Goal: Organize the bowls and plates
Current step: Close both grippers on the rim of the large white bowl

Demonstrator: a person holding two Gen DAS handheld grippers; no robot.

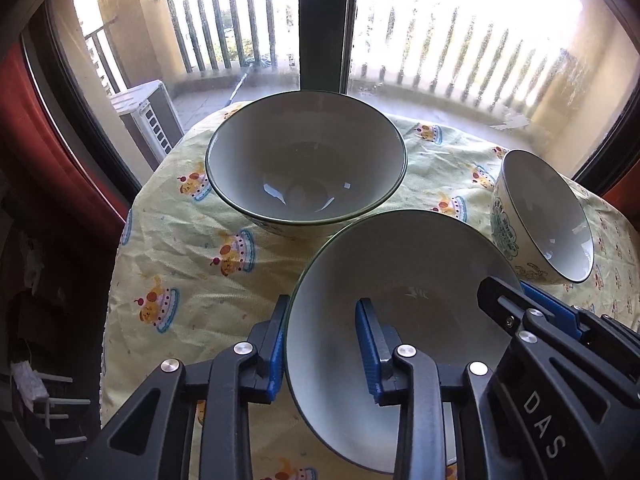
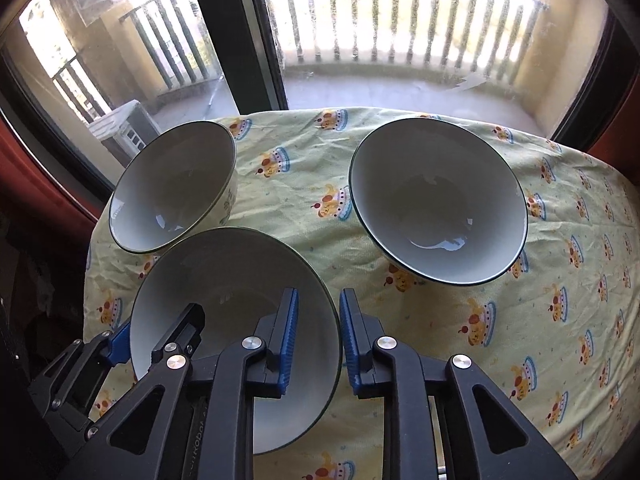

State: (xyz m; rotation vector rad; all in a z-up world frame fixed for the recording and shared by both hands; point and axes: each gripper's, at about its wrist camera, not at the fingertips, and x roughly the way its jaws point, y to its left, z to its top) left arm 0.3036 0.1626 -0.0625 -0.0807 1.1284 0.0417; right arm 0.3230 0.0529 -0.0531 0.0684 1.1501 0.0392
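Note:
Three white bowls with dark rims stand on a round table under a yellow cartoon-print cloth (image 1: 180, 248). The nearest bowl (image 1: 400, 272) (image 2: 232, 268) is held from both sides. My left gripper (image 1: 323, 301) is shut on its left rim, one blue pad outside the wall and one inside. My right gripper (image 2: 319, 293) is shut on its right rim in the same way. Each gripper shows in the other's view: the right gripper (image 1: 516, 292) and the left gripper (image 2: 156, 324). A second bowl (image 1: 306, 164) (image 2: 172, 184) sits just behind, close to the held one. The third bowl (image 1: 548, 216) (image 2: 436, 200) stands to the right.
The table stands against a large window with a dark centre post (image 1: 324, 20); a balcony railing and a white air-conditioner unit (image 1: 148, 120) lie outside. Red curtains (image 1: 36, 128) hang at the left. Bare cloth (image 2: 520, 340) spreads over the right front of the table.

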